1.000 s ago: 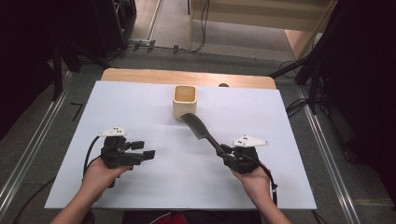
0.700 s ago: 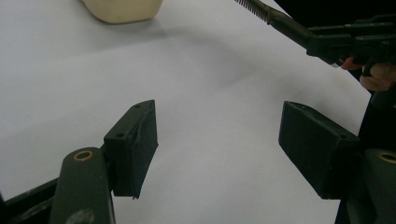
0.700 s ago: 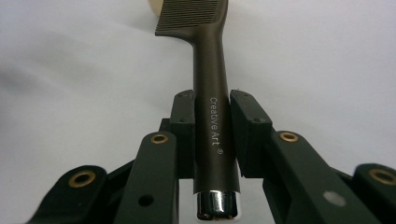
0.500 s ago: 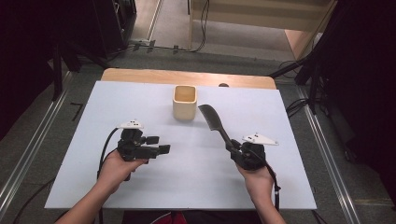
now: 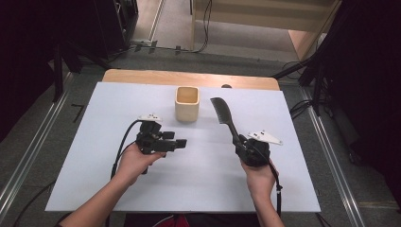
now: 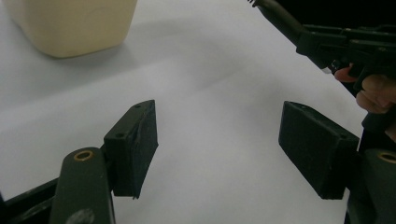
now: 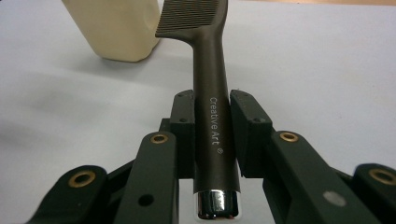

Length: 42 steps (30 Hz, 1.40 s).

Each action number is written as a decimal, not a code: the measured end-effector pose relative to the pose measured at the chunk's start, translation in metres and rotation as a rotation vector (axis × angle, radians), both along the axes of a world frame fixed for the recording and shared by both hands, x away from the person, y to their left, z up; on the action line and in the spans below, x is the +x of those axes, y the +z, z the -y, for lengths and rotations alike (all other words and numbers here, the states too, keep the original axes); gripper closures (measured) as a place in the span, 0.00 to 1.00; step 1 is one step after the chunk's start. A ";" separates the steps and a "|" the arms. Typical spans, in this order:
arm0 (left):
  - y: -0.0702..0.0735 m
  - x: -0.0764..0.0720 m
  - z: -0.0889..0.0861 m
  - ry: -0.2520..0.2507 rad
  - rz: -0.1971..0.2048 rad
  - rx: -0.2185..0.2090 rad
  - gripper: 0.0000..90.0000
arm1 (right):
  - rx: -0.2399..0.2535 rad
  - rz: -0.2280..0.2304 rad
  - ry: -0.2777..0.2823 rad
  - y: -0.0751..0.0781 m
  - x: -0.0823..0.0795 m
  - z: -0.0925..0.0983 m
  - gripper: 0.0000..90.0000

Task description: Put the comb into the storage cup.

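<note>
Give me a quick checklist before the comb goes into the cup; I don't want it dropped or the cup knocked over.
1. Grip on the comb: ok. The right tool has both pads pressed on the handle.
2. Cup upright, mouth open upward: ok.
3. Cup empty: cannot tell; its bottom is hidden in the high view.
4. Comb over the cup mouth: not ok. The toothed end sits beside the cup, to its right in the high view.
5. Left tool free to steady the cup: ok. Jaws wide apart, nothing between them.
6. Left tool clear of the cup: ok, apart from it.
</note>
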<state>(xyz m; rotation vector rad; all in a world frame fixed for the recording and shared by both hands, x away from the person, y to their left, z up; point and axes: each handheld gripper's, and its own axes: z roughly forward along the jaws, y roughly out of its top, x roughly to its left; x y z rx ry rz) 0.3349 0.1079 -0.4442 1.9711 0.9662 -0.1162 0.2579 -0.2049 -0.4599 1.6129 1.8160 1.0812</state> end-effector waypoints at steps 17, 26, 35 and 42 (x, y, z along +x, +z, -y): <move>0.004 0.013 0.050 -0.034 0.021 -0.028 0.32 | 0.005 0.063 -0.015 -0.004 -0.003 -0.018 0.78; 0.004 0.018 0.065 -0.037 0.003 -0.061 0.32 | 0.021 0.115 -0.028 -0.007 -0.008 -0.023 0.78; 0.001 0.022 0.075 -0.016 -0.005 -0.099 0.33 | 0.043 0.155 -0.048 -0.016 -0.014 -0.029 0.78; 0.003 0.021 0.088 -0.001 0.016 -0.111 0.34 | 0.063 0.191 -0.059 -0.018 -0.016 -0.035 0.78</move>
